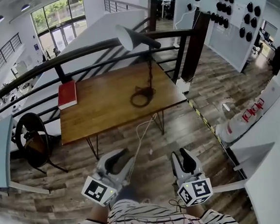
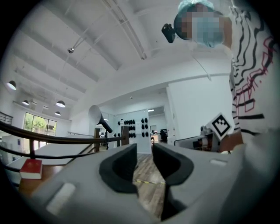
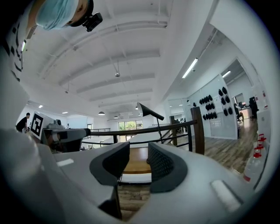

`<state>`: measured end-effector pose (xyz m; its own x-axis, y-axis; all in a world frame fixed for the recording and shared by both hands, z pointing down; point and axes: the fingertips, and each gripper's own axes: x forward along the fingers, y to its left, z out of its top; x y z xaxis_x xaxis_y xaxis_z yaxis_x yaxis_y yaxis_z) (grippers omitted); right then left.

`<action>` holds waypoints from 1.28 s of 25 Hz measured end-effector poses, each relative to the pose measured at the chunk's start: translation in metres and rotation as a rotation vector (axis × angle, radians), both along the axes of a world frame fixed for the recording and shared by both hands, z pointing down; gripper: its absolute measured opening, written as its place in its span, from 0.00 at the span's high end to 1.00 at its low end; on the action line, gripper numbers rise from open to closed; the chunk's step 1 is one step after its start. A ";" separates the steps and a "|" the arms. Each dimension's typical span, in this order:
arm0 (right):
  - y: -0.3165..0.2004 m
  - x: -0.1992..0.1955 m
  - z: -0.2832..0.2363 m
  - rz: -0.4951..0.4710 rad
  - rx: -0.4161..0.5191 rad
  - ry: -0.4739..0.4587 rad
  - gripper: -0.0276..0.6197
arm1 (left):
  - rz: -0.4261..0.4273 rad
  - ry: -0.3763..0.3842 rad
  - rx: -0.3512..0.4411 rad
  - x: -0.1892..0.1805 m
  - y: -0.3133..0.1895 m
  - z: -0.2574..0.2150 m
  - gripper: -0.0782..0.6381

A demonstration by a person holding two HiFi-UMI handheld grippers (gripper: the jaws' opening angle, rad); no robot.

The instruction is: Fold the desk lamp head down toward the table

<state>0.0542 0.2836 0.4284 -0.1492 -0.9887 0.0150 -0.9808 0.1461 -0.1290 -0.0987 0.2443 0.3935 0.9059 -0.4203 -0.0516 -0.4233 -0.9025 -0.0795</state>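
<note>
Standing short of the table, the person holds both tools low and level: left gripper with jaws slightly apart, right gripper somewhat wider, neither holding anything. Beyond them a white cord climbs to the wooden table, which bears a red book at its left end and the desk lamp's ring base towards the right. Its thin stem rises to the lamp head, raised and slanted beside the railing. Step in hand: approach, with no contact yet. The next move probably calls for reaching the head to press it down, with the base steadied.
</note>
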 end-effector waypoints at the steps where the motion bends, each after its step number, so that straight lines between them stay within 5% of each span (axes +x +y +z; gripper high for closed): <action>1: -0.005 0.001 0.003 -0.002 -0.007 -0.004 0.77 | -0.002 -0.003 -0.003 0.002 -0.006 0.002 0.73; 20: -0.206 0.046 0.006 0.042 -0.018 0.046 0.73 | -0.015 -0.020 0.041 0.031 -0.218 0.002 0.69; 32: -0.347 0.064 -0.008 0.103 -0.013 0.073 0.73 | -0.023 -0.034 0.198 0.028 -0.373 -0.055 0.69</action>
